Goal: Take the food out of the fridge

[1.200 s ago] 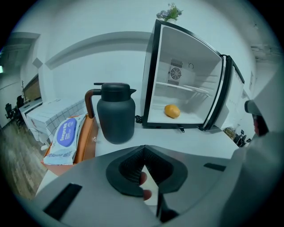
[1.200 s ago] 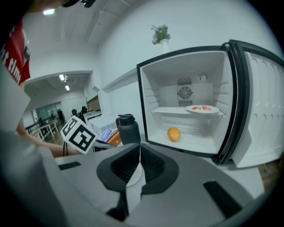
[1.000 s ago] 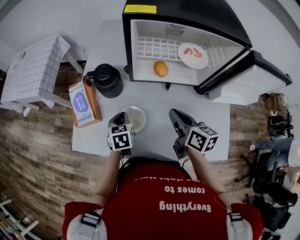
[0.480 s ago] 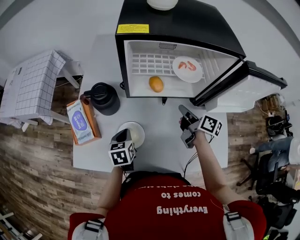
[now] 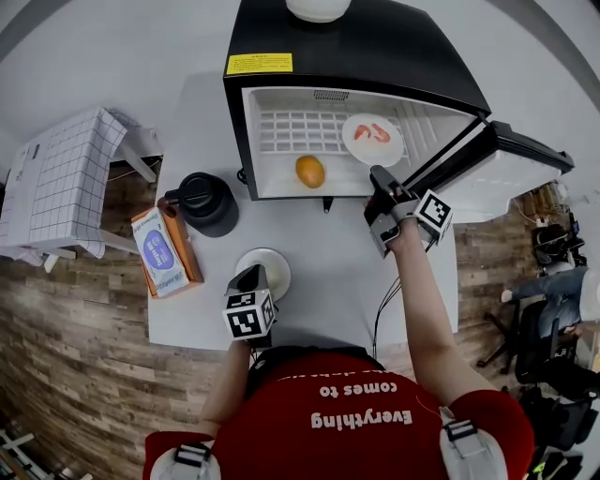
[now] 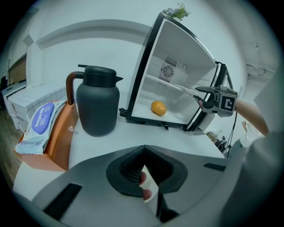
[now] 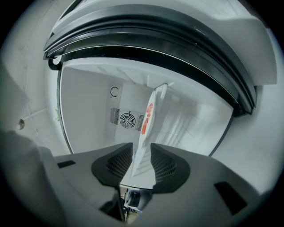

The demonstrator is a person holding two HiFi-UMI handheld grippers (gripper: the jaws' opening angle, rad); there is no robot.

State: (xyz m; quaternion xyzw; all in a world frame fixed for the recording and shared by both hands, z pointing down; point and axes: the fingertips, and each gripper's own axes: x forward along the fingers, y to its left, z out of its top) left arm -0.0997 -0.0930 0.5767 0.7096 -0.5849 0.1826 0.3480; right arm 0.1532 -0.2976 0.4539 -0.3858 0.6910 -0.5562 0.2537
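The black mini fridge (image 5: 356, 42) stands open on the white table (image 5: 323, 253). Inside are an orange (image 5: 310, 172) and a white plate of shrimp (image 5: 372, 139). My right gripper (image 5: 379, 176) is at the fridge mouth, rolled on its side. Its jaws have just been opening. In the right gripper view the shrimp plate (image 7: 148, 113) shows edge-on, its rim in the gap of my right gripper (image 7: 142, 153), with no pad pressing on it. My left gripper (image 5: 251, 277) is shut on the rim of a white plate (image 5: 267, 267) on the table. That rim (image 6: 148, 181) shows between its jaws.
A black jug (image 5: 204, 202) and an orange box holding a blue packet (image 5: 161, 251) stand left of the fridge. The fridge door (image 5: 506, 173) hangs open to the right. A white bowl (image 5: 317, 7) sits on the fridge top. A cloth-covered side table (image 5: 61, 178) stands at far left.
My right gripper went from the table's front to the fridge mouth, rolled onto its side and parted its jaws around the shrimp plate's rim. The left gripper barely shifted.
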